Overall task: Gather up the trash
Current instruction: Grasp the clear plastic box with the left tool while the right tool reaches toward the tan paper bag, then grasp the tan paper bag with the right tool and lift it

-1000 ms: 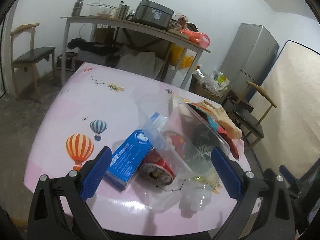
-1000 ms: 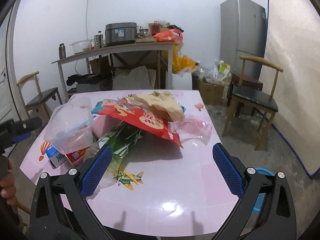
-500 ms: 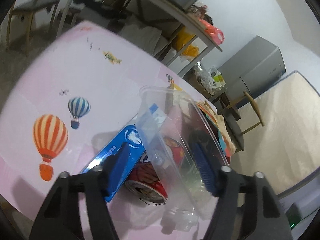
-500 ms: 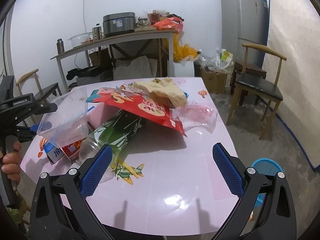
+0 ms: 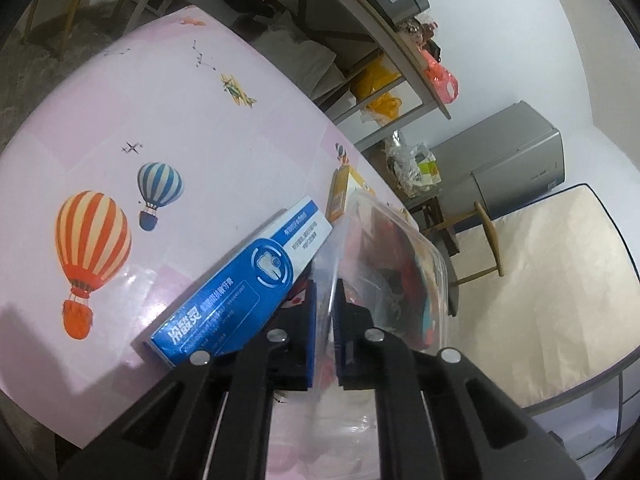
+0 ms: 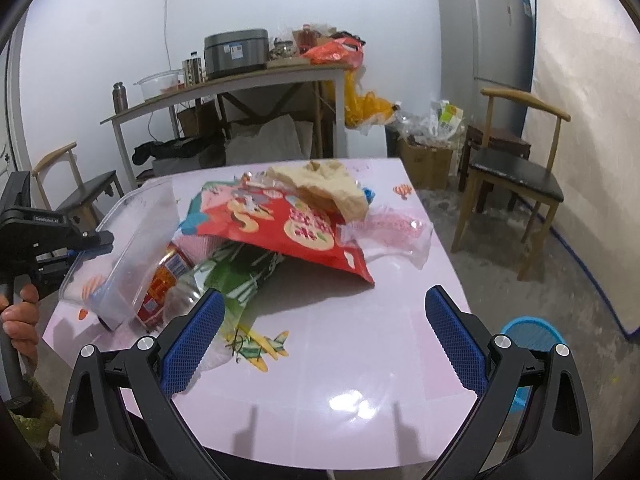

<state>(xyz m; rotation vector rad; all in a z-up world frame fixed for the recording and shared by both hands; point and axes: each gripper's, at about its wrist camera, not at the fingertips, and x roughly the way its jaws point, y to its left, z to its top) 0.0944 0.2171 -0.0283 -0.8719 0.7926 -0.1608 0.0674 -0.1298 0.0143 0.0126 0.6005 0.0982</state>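
Observation:
On the pink table [image 6: 360,384] lies a heap of trash: a red snack bag [image 6: 292,228], a green wrapper [image 6: 240,272], a beige crumpled paper [image 6: 324,186] and a red can [image 6: 158,292]. A clear plastic container [image 5: 400,264] stands tilted at the heap's left end [image 6: 132,248], beside a blue toothpaste box [image 5: 248,284]. My left gripper [image 5: 325,284] is closing its jaws, and the container's thin wall is pinched between the pads. A hand holds that left gripper [image 6: 94,242] at the table's left edge. My right gripper [image 6: 320,336] hangs open over the table's front, with nothing between its fingers.
A blue basket [image 6: 528,344] stands on the floor by the table's right front corner. A wooden chair [image 6: 516,176] is at the right, with a fridge [image 6: 484,32] behind it. A cluttered side table [image 6: 240,80] lines the back wall.
My left gripper rolled, moved in toward the clear container and brought its wide-open jaws together on the container's wall. The right gripper stayed where it was.

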